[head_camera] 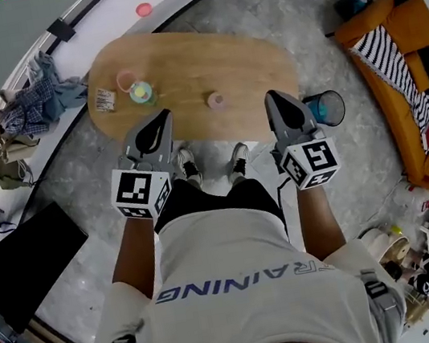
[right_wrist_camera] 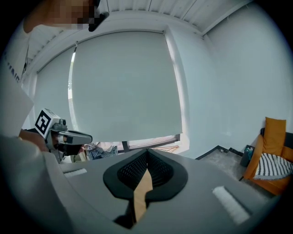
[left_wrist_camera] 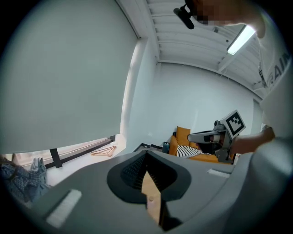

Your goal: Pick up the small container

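Observation:
On the oval wooden table [head_camera: 245, 60] a small round pale green container [head_camera: 142, 94] stands left of centre, with a pink ring [head_camera: 127, 79] touching its far side. A small pink round thing [head_camera: 216, 99] sits near the table's front edge. My left gripper [head_camera: 163, 118] hangs over the front edge, a little short of the green container, jaws together and empty. My right gripper [head_camera: 271, 98] hovers at the front right edge, also shut and empty. Each gripper view shows its own closed jaws, the left gripper [left_wrist_camera: 147, 155] and the right gripper [right_wrist_camera: 146, 153], pointing out over the room.
A flat packet [head_camera: 105, 100] lies at the table's left end. A blue waste bin [head_camera: 326, 107] stands right of the table, an orange sofa [head_camera: 397, 71] beyond it. Clothes [head_camera: 36, 103] are piled on the window ledge. The person's feet [head_camera: 213, 163] stand at the table's front.

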Demonstrator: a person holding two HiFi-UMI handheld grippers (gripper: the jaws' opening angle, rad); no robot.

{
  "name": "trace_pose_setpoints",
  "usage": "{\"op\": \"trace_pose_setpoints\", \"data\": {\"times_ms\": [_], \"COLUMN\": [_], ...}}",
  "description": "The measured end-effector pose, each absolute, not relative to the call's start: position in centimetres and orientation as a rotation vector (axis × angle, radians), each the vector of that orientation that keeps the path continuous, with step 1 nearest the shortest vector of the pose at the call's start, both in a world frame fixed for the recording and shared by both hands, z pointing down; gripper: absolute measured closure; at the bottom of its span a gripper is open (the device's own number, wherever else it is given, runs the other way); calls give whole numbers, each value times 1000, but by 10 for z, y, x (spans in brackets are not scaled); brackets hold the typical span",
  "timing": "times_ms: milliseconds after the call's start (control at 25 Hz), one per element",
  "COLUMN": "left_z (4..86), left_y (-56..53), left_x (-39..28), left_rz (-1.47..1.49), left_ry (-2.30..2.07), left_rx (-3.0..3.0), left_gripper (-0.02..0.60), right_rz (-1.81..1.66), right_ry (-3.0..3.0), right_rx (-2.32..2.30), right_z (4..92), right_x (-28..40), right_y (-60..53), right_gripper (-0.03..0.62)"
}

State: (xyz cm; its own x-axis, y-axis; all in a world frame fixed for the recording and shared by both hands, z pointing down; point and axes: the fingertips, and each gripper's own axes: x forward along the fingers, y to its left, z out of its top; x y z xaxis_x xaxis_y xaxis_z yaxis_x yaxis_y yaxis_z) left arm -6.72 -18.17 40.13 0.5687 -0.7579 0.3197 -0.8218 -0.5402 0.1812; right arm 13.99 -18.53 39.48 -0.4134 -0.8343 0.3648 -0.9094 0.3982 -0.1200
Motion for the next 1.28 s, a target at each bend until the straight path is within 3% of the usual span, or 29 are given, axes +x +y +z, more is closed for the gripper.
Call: {"op": "trace_pose_setpoints", "data": {"times_ms": [360,440,600,720,1000,1160,1280], "left_z": [397,398,400,402,408,416,424], "left_y": [-178,-178,-178,-178,-181,-181,-183], "left_x": [-21,-16,-11,-9,-12,-13,-14], "left_rz": [315,320,333,337,348,355,336], "left_ry": [-1405,-1413,-1426,-1436,-1445,-1436,-1435], "left_rx": [2420,2408,2394,2387,2367,2354,2336], "left_gripper": [581,581,581,581,581,581,581], "right_rz": [504,512,533,526,535,563,562], "right_ry": [-2479,-2488,-2491,-2492,-2480,-2457,-2433], "right_rx": [1389,1352,1288,1235,1176,1094,1026], "right_z": [413,416,423,428,441,466,502], "right_x": [181,185,184,183,175,163,153], "right_y": [-198,-198,-198,-197,-198,-193,-193], "right_gripper": [564,507,325,242,173,89,82]}}
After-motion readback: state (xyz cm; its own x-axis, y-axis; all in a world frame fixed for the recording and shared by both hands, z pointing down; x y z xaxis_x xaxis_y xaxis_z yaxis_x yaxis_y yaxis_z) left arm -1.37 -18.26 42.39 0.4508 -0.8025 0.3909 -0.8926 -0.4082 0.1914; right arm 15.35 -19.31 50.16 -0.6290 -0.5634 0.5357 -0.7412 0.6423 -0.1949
